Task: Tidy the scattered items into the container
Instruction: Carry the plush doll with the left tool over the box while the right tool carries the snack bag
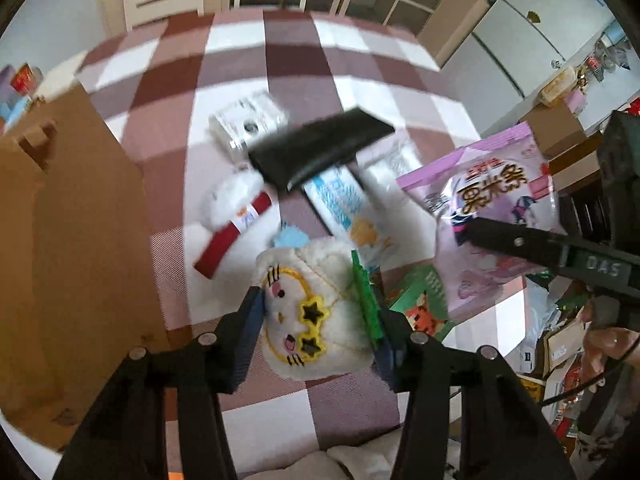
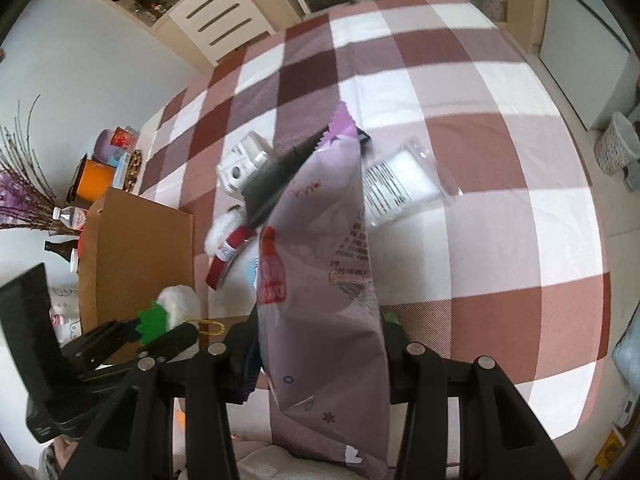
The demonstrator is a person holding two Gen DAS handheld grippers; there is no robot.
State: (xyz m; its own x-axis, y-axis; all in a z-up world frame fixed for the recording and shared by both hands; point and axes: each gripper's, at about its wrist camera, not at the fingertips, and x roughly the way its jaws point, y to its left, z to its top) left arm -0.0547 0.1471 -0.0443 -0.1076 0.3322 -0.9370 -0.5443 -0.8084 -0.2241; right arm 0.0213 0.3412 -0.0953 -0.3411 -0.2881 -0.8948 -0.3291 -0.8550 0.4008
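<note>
My left gripper (image 1: 318,320) is shut on a white plush toy (image 1: 304,304) with yellow star glasses and a green felt leaf, lifted above the checked cloth (image 1: 280,60). To its left stands the brown cardboard box (image 1: 68,240). A purple snack bag (image 2: 320,300) hangs upright in my right gripper (image 2: 320,344), which is shut on it. In the left wrist view that bag (image 1: 492,200) is at the right with the right gripper (image 1: 500,236) across it. The right wrist view shows the left gripper (image 2: 156,330) with the plush (image 2: 180,302) beside the box (image 2: 136,248).
On the cloth lie a black wallet (image 1: 320,148), a white box (image 1: 248,120), a white plush with a red band (image 1: 236,216), a blue-and-white packet (image 1: 344,204), a green box with a tiger (image 1: 424,304) and a clear packet (image 2: 400,184). Cluttered shelves and boxes surround the table.
</note>
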